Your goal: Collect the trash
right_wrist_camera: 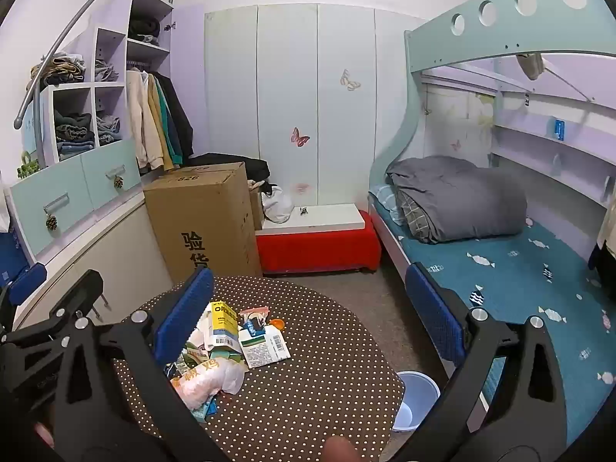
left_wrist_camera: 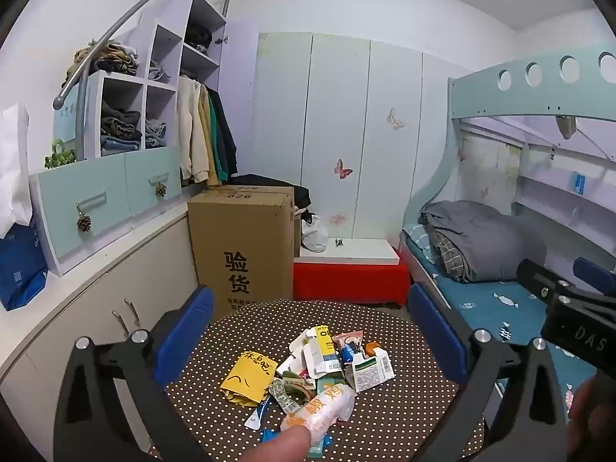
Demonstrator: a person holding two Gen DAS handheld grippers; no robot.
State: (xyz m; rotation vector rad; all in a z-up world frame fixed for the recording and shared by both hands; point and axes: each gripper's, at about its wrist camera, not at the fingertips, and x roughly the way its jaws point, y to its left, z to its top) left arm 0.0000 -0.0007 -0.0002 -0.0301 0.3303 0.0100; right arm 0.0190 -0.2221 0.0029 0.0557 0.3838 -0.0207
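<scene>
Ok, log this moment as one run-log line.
phase: approach | left gripper: open, above trash pile | right gripper: open, empty | trash: all on dotted table | bin: on floor beside table

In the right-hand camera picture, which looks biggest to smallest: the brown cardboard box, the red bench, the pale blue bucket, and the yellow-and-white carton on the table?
1. Brown cardboard box
2. Red bench, close behind
3. Pale blue plastic bucket, partly hidden and nearer the camera, so unsure
4. Yellow-and-white paper carton
</scene>
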